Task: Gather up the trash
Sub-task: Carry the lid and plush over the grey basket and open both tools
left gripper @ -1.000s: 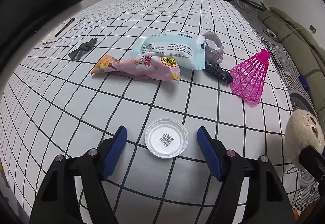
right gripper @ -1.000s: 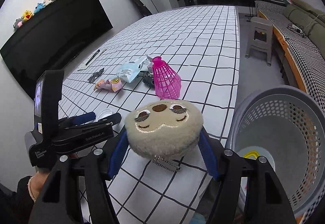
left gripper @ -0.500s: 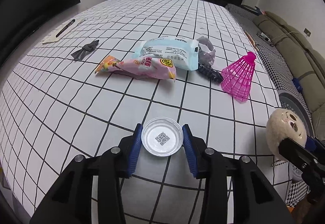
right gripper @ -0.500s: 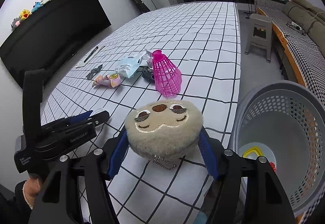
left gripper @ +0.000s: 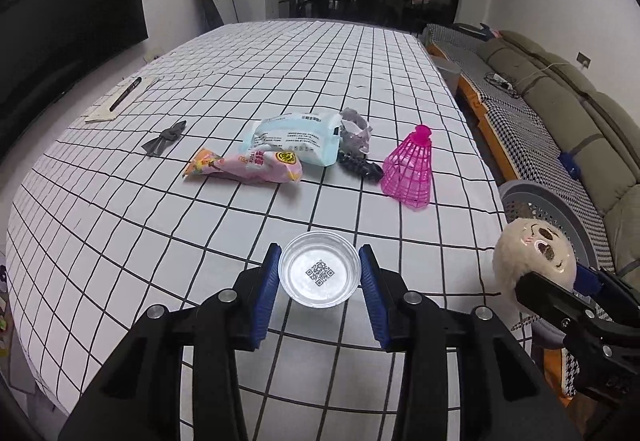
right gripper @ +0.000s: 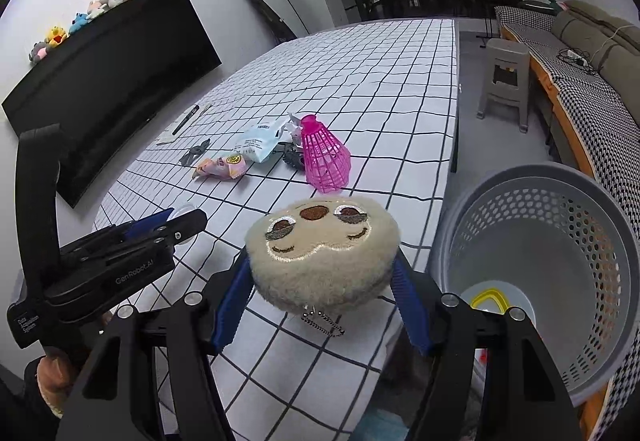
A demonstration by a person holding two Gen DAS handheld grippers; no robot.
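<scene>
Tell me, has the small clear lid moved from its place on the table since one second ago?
Yes. The lid, clamped in the left gripper, has come up off the tablecloth.

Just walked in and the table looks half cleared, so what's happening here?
A person is collecting trash with two handheld tongs. The left tongs have just closed on a small clear plastic lid, pads against its rim. The right tongs grip a round plush face keychain next to the grey basket. Snack wrappers, a wipes pack and a pink mesh cone lie on the checked tablecloth.
</scene>
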